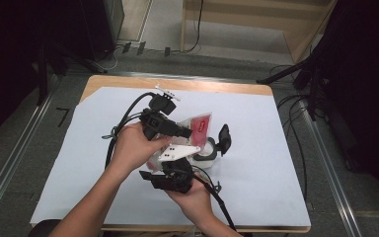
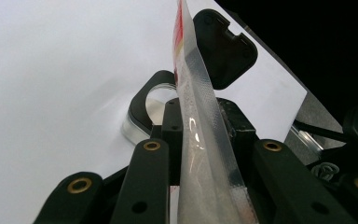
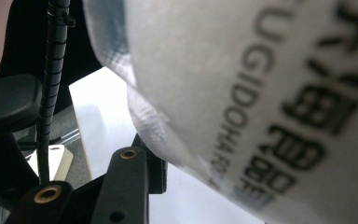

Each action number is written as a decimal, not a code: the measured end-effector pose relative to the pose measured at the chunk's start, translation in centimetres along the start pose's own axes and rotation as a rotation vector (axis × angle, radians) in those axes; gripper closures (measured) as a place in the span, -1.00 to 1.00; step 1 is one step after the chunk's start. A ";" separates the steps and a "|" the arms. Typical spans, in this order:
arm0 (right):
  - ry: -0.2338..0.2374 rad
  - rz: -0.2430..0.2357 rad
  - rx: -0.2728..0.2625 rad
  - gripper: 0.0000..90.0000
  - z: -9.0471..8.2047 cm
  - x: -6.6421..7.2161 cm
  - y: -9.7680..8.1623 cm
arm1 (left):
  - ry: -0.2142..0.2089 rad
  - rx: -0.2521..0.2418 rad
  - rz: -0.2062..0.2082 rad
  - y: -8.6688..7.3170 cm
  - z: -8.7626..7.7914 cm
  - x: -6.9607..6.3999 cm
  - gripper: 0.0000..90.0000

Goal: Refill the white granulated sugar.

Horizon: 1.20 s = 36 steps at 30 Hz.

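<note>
Pouch (image 1: 197, 126), clear plastic with a red printed panel, is held up off the tabletop (image 1: 276, 148) between both tools, just left of centre on the white sheet. Its red end points toward 1 o'clock, its clear end toward 7 o'clock.

Left tool (image 1: 185, 132): jaws narrowed onto the pouch. In the left gripper view the sealed clear edge (image 2: 205, 140) rises straight up between the two black jaws, pressed on both sides. Grip looks firm.

Right tool (image 1: 175, 168): comes in from 6 o'clock, under the grey three-cornered plate. In the right gripper view the pouch's printed white face (image 3: 261, 93) lies very close over the jaws; one jaw meets its lower edge, the other is hidden behind the film. Judged to be clamped on the lower end, though the contact itself is partly covered.

Container (image 1: 208, 153): small round, black-rimmed, standing on the sheet just at 4 o'clock of the pouch, hinged black lid (image 1: 224, 138) flipped up and open. The left gripper view shows its opening (image 2: 161, 100) directly behind the pouch.

Progress, as a judgement: pick-up done, lid already open, two-handed hold set. Pouch seal appears still intact; no tear or contents seen. Left to do: probably open the pouch and empty it into the container, or put it in. Roughly the middle of the work.
</note>
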State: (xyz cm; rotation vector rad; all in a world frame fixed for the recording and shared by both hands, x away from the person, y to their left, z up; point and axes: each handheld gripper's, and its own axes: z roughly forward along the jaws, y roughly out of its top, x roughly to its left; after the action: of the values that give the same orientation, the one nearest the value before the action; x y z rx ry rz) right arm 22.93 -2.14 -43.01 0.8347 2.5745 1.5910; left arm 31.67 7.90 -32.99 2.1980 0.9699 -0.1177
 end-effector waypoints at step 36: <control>0.019 0.000 0.023 0.42 -0.3 0.2 0.3 | -0.007 0.013 -0.020 0.1 -0.1 -0.2 0.64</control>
State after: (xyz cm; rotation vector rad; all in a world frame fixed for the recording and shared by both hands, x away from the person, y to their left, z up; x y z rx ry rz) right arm 22.77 -2.18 -42.58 0.8256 2.6111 1.5801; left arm 31.60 7.81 -32.78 2.1990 0.9904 -0.1413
